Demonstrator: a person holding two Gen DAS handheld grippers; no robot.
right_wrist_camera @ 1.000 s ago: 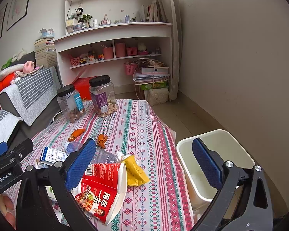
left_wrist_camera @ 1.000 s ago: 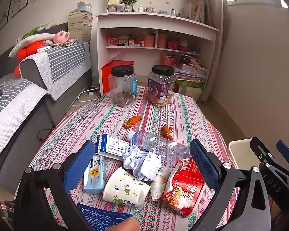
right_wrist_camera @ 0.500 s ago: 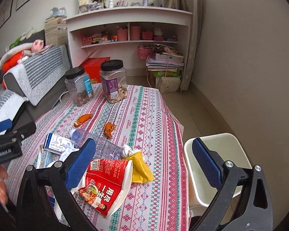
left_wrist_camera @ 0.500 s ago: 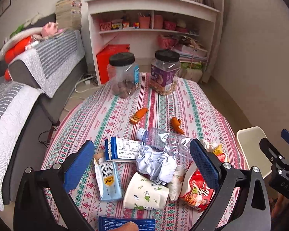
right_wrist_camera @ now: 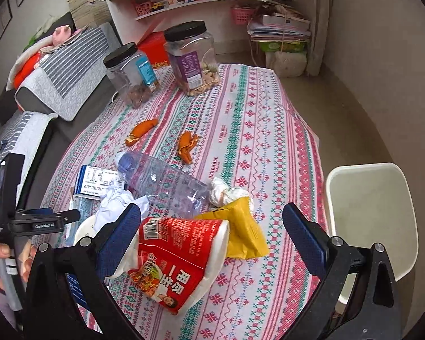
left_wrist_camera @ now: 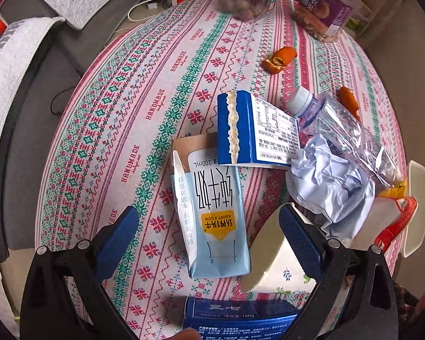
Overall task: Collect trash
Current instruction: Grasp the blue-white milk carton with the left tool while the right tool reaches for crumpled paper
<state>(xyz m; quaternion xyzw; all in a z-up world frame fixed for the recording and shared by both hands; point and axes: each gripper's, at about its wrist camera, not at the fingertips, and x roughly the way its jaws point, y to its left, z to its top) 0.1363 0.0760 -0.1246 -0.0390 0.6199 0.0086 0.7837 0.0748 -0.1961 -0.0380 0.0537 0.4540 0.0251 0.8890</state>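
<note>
The left claw [left_wrist_camera: 209,233] is held spread wide over the patterned tablecloth [left_wrist_camera: 121,119], nothing grasped; a flattened milk carton [left_wrist_camera: 212,212] lies between its fingers, a paper cup [left_wrist_camera: 272,266] under the right finger. The right claw [right_wrist_camera: 212,235] is likewise spread and empty, a red noodle wrapper [right_wrist_camera: 175,263] lying between its fingers, a yellow packet [right_wrist_camera: 240,232] just beyond, and a white bin [right_wrist_camera: 371,212] past its right finger.
</note>
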